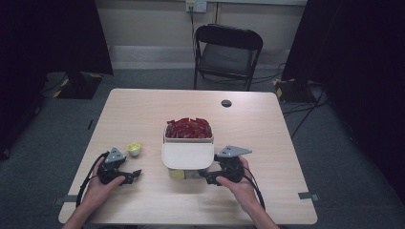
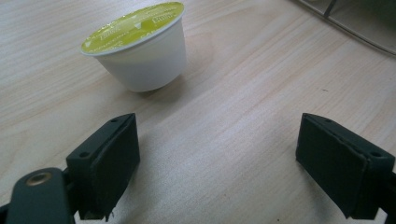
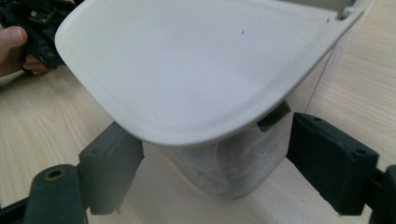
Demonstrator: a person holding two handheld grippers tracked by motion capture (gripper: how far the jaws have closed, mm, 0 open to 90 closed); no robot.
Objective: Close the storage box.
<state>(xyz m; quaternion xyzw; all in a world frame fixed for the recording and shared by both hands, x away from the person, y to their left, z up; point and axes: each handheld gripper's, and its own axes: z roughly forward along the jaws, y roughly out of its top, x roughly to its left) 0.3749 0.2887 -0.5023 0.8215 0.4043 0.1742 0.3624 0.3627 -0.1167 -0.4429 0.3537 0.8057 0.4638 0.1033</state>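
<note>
Capsule point(image 2: 140, 46) just beyond open left tongs point(image 2: 217, 163)

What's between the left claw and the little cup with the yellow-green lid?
Nothing: bare wooden table between the left gripper and the cup, seen in the left gripper view.

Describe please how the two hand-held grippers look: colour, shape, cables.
Both the left gripper and the right gripper are black, each with two blocky jaws with flat pads. A grey three-cornered plate sits on top of each. A black cable trails from each.
</note>
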